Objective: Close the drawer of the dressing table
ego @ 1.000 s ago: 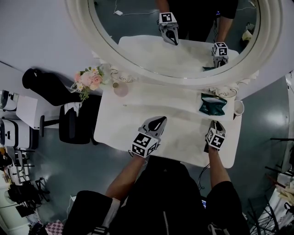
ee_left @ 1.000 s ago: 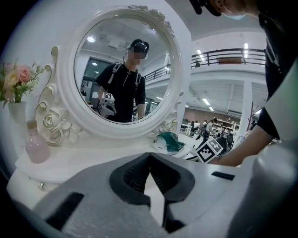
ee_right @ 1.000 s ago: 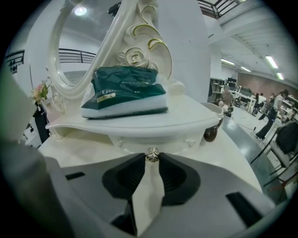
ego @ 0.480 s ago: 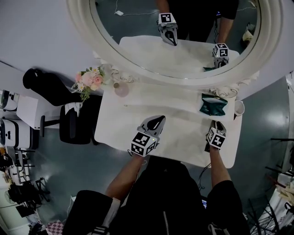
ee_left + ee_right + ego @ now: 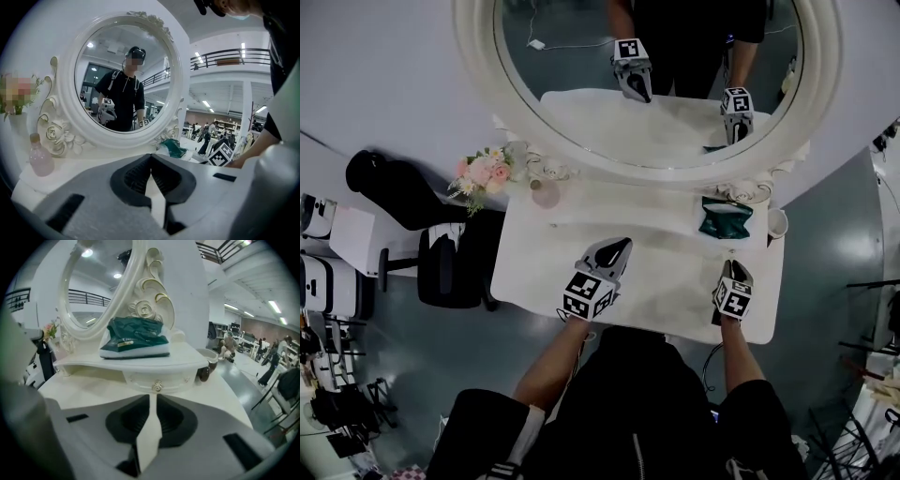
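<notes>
Head view: left gripper (image 5: 623, 246) low over the middle of the white worktop (image 5: 544, 248), right gripper (image 5: 734, 268) near its front right edge, short of the green packet (image 5: 724, 217). Left gripper view: fingers (image 5: 131, 180) closed tip to tip on nothing, facing the mirror (image 5: 126, 79). Right gripper view: fingers (image 5: 124, 423) just narrowed to a slit, nothing between, aimed at the drawer (image 5: 176, 379) under the packet's shelf (image 5: 140, 363), clear of its knob (image 5: 157, 386). Looks pushed in, or nearly; at most a last nudge left.
</notes>
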The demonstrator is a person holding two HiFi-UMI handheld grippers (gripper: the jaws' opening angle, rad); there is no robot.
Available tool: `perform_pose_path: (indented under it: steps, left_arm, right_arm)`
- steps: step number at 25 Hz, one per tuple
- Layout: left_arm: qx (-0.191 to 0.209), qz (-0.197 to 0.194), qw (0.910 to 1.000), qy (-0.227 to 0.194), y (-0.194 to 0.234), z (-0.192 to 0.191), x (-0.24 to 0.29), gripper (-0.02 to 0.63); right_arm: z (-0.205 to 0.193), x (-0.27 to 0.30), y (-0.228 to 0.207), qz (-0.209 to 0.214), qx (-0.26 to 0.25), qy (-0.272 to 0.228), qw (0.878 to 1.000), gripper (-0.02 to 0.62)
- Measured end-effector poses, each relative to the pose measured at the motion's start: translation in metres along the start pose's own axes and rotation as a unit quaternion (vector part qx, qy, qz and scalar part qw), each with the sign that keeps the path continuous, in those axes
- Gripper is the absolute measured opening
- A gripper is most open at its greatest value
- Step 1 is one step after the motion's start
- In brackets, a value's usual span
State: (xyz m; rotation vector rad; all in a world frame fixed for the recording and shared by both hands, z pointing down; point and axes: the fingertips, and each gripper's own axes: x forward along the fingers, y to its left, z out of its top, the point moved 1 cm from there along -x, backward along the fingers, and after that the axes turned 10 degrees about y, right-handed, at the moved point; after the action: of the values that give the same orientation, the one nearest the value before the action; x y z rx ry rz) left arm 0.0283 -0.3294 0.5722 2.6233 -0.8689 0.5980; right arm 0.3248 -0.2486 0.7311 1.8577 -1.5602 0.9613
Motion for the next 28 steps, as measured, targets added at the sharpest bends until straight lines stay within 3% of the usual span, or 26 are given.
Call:
perform_pose_path:
  steps: [1,2,8,15,23,28]
  left_arm:
    - [0.003,0.000,1.0000,-0.003,0.000,0.003,-0.001,0.005]
    - [0.006,-0.001,1.0000,-0.006,0.000,0.005,-0.003,0.005]
    - [0.015,0.002,0.9996,-0.025,0.000,0.018,-0.014,0.005]
    - [0.029,0.007,0.9981,-0.055,0.003,0.042,-0.028,0.005]
    - [0.046,0.020,0.9944,-0.093,0.006,0.074,-0.045,0.005]
    - [0.051,0.022,0.9919,-0.114,0.004,0.088,-0.052,0.005]
  right_arm:
    - [0.001,-0.004,0.003,0.000,-0.013,-0.006,1.000,0.015]
    - [0.002,-0.009,0.008,0.002,-0.026,-0.013,1.000,0.002]
    - [0.024,-0.042,0.055,0.058,-0.066,-0.061,0.994,0.002]
    - [0.084,-0.093,0.103,0.102,-0.075,-0.135,0.983,0.002]
    - [0.156,-0.165,0.141,0.126,-0.124,-0.238,0.955,0.001]
    - [0.179,-0.193,0.146,0.132,-0.122,-0.277,0.944,0.000]
